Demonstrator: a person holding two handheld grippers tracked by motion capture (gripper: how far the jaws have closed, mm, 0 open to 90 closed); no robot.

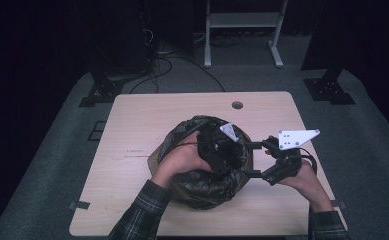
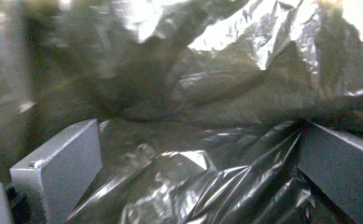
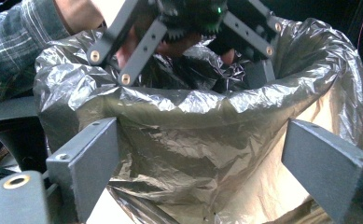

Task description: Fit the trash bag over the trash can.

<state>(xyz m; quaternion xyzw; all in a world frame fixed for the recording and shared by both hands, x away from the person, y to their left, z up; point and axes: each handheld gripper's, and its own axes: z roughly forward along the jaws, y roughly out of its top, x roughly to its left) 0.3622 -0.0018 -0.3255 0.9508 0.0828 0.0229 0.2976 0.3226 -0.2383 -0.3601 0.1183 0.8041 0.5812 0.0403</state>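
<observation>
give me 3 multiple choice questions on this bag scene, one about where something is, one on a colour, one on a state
1. Where is the left gripper?
A. down inside the mouth of the plastic bag
B. lying on bare table beside the hole
C. hanging off the table's edge

2. What colour is the three-cornered plate on the right gripper?
A. red
B. light grey
C. green

3. How do the right gripper's jaws stand?
A. clamped tight on the rim
B. folded away
C. wide apart, level with the bag's side

Answers:
1 A, the high view shows the hand and gripper reaching into the bag's opening, and the left gripper view looks at crumpled film.
2 B, the plate shows pale grey in the high view.
3 C, in the right gripper view both jaws stand far apart with the bag's wall between them, no pad plainly pressing it.
</observation>
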